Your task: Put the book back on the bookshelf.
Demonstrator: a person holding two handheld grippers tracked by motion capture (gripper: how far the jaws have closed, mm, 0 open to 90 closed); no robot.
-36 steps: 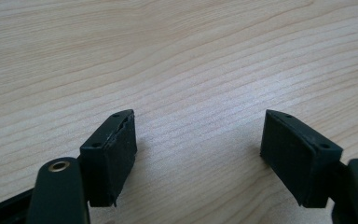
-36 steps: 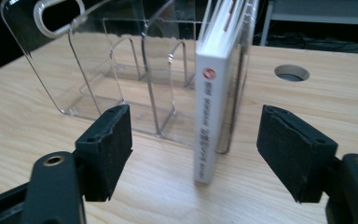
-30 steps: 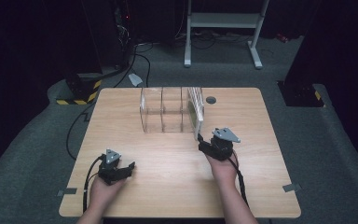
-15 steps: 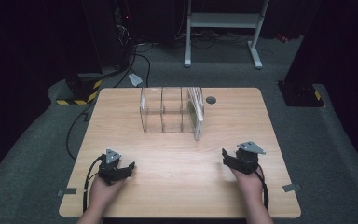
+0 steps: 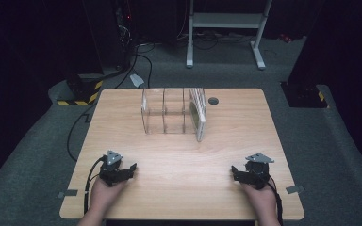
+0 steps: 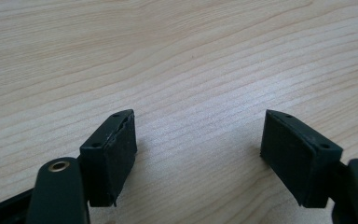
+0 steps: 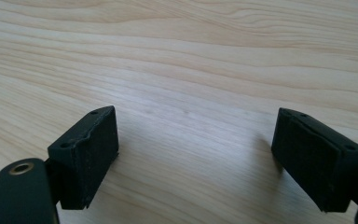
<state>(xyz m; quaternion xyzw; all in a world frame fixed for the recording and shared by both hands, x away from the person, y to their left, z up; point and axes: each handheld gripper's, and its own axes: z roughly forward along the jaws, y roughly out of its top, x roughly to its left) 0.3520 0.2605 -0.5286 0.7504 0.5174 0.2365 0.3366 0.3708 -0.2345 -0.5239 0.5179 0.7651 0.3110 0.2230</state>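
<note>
Since a second ago the right gripper (image 5: 237,172) has drawn back from just beside the clear rack (image 5: 173,113) to the near right part of the table (image 5: 179,160), and its jaws have just been opening with nothing between them; the left gripper (image 5: 129,168) has kept its place at the near left. From the high view both hands come in over the near edge, each gripper low over the wood, well apart from one another and from the rack. That rack stands toward the far middle of the table: a see-through holder with upright dividers that make several slots side by side. Its left slots look bare, while at its right end a pale flat plate (image 5: 199,113) stands on edge, and a small dark round hole (image 5: 213,100) lies in the tabletop just beyond that end. None of this comes into the gripper views, which give what the high view is too far off to show: in the left gripper view the left gripper (image 6: 198,140) has its two black pads wide apart with bare wood grain between them, holding nothing, and in the right gripper view the right gripper (image 7: 196,144) stands likewise spread, its pads apart over bare wood and gripping nothing.
</note>
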